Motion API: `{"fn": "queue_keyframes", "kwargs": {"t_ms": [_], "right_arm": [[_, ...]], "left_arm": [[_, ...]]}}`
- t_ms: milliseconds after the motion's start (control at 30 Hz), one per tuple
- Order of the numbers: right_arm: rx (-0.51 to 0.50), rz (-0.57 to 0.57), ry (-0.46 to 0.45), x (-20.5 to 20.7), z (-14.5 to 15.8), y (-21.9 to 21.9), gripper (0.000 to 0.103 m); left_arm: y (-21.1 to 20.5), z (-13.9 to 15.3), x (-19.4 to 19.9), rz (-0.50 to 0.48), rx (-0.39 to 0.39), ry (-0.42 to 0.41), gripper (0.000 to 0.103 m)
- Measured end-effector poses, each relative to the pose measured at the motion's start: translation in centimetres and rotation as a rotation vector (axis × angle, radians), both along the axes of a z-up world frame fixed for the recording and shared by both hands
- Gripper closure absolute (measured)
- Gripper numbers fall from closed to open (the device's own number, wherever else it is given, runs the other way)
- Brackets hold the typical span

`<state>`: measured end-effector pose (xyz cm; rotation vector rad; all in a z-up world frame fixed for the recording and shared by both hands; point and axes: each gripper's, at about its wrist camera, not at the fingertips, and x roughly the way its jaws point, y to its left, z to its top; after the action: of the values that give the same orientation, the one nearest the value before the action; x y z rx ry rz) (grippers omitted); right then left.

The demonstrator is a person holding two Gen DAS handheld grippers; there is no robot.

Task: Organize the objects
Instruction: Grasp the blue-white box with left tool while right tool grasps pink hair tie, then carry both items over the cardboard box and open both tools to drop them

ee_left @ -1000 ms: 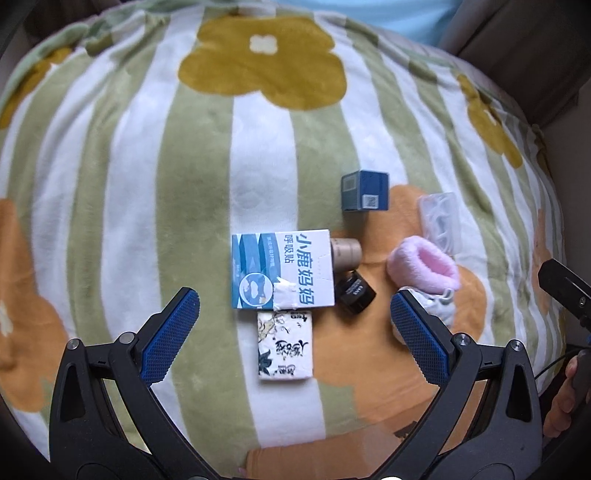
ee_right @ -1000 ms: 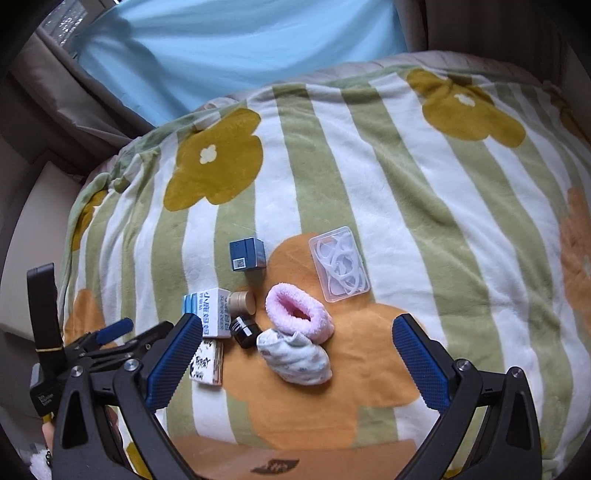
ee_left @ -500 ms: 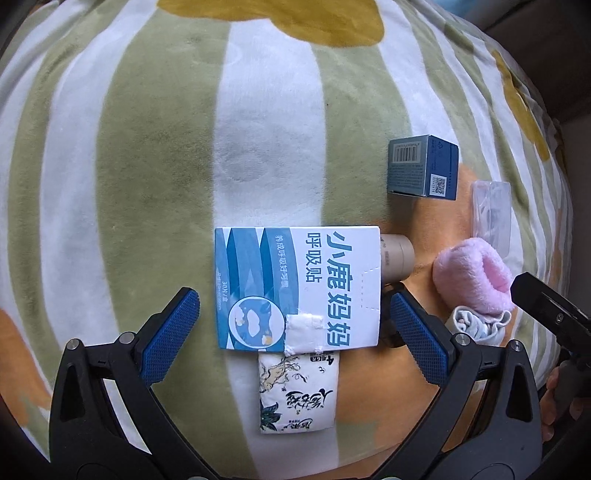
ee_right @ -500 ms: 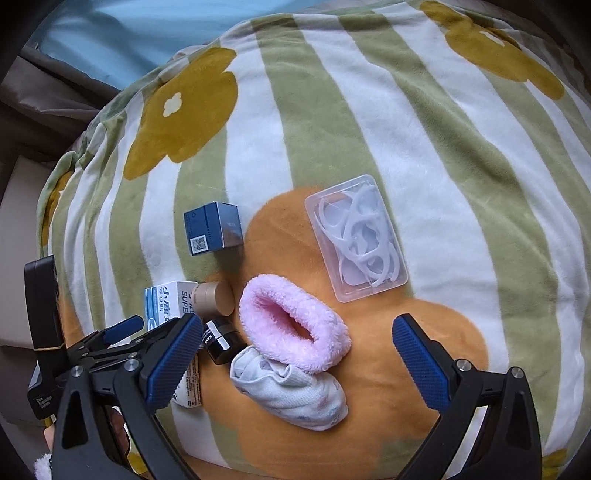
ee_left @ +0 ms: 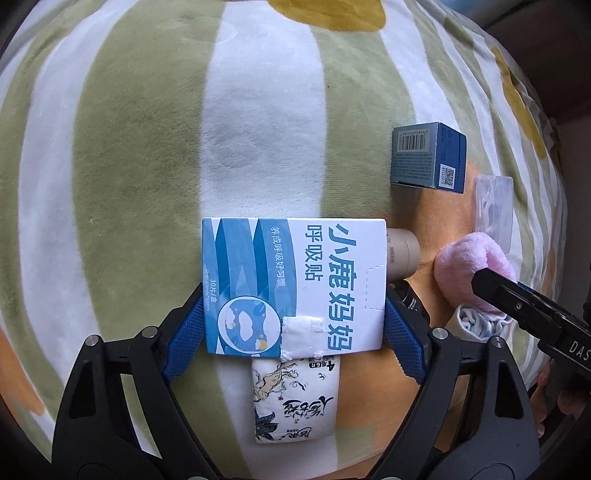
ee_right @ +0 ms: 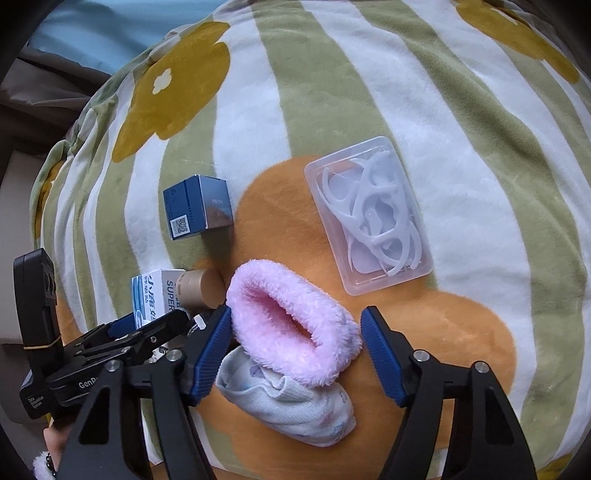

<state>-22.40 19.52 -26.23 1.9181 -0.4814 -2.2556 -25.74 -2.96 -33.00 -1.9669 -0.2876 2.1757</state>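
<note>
A plush blanket (ee_right: 480,155) in green and white stripes, printed with mustard and orange flower shapes, covers a softly rounded bed surface that fills both views. Beyond its far edge lies pale blue fabric (ee_right: 110,33), with dull brown-grey surfaces (ee_right: 33,74) beside it. Light is soft, even daylight.

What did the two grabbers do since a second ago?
Both came down: the left gripper now has its jaws against the sides of the blue-and-white box, and the right gripper straddles the pink sock, jaws still open. Nothing on the blanket moved.
</note>
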Motion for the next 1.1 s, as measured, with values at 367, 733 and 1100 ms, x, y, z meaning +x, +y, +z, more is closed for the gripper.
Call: {"fn": "queue_keyframes", "kwargs": {"t_ms": [367,733,1100], "right_arm": [[-0.021,0.030,0.015,-0.2,0.5,-0.3,0.067],[0.007,0.047,0.052,0.1,2.5,-0.6,0.071],[0.085,0.071,0.155,1.3,8.0,-0.8,0.071]], "left_arm": [[0.4,0.7,0.0,-0.005,-0.003,0.019,0.017],[-1.4,3.3,0.0,0.002,0.004,0.061,0.017],[-2.4,10.0,2.3,0.006,-0.024,0.166,0.017]]}}
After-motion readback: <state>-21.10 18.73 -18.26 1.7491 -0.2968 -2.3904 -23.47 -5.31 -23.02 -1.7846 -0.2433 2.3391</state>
